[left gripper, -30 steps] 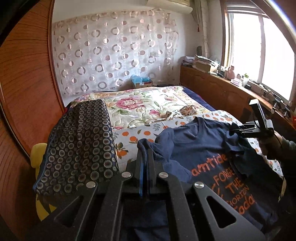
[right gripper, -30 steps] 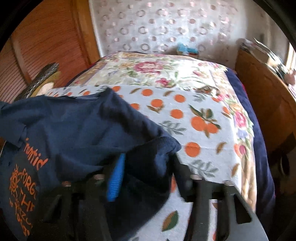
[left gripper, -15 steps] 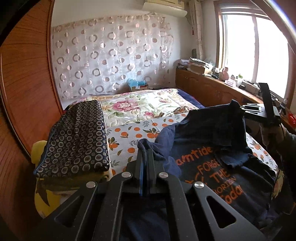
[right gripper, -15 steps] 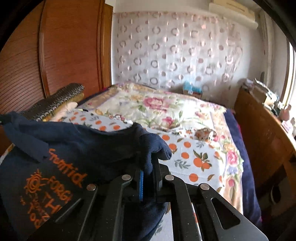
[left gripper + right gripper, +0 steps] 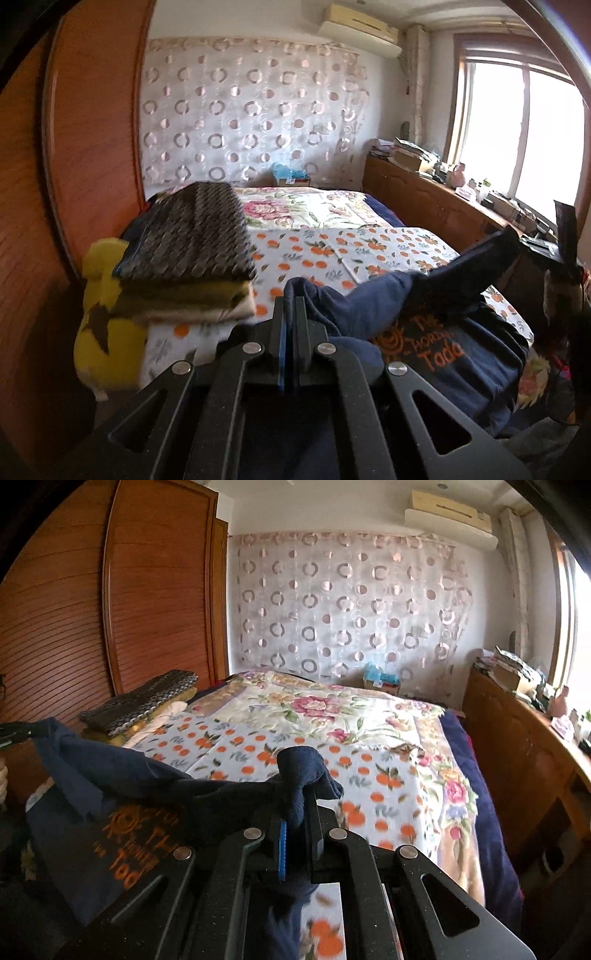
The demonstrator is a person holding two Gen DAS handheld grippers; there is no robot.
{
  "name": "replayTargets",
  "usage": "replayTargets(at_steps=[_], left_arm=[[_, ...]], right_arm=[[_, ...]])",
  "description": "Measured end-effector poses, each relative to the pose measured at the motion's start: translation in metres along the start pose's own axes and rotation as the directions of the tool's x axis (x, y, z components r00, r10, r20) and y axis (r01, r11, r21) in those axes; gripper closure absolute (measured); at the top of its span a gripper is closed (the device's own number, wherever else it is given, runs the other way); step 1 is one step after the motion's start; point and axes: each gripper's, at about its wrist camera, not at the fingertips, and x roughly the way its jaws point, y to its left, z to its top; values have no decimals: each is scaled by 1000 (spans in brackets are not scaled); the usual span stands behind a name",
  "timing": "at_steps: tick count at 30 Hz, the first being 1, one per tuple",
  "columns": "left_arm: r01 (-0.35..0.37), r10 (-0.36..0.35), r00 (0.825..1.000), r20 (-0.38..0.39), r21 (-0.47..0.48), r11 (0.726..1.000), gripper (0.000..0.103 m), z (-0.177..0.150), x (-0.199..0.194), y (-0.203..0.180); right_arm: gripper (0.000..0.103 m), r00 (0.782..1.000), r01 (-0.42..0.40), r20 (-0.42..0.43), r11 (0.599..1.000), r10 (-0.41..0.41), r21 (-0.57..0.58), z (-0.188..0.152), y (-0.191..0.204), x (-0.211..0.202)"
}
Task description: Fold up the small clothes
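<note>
Left claw pinching navy T-shirt corner; right claw clamping opposite corner. Shirt hanging stretched between both, above near edge of bed. Folded stack lying on bed's left side.

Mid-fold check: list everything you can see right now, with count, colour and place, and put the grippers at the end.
T-shirt: one, navy with orange print, lifted over the near bed edge, a bunch in each gripper.
Orange-print sheet: one, white, on the near bed.
Floral quilt: one, cream and pink, on the far bed.
Folded stack: one, dark patterned top, left bedside.
Yellow cushion: one, under the stack.
Curtain: one, white with rings, back wall.
Air conditioner: one, cream, above the curtain.
Left hand-held gripper: black, shut on fabric.
Right hand-held gripper: black, shut on fabric.
</note>
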Motion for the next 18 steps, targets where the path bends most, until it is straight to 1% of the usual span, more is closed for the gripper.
replayTargets(at_steps=[4,8,14,15,18], left_arm=[[-21,20,1000,-9,-27,999,100,-16,-16,8],[-33,32,999,-12,-35,999,100,-23,-27,11],[-27,27,1000,2,-19,999,100,-20,-48,8],[-27,27,1000,-3,-12,1000,100,-20,-49,6],[-42,43,999,-30,18,999,100,-21,-43,1]], right_arm=[[97,999,-7,-34,1000,8,6,-21,4,-20],[97,998,-9,-60,1000,10,15,-26,7,-40],[97,998,-6,-68,1000,6,-4,-15,14,-69],[97,997,-4,-71,1000,3,-14,-13,15,-72],[97,995,-9,-103,1000,7,-22,-25,20,-76]])
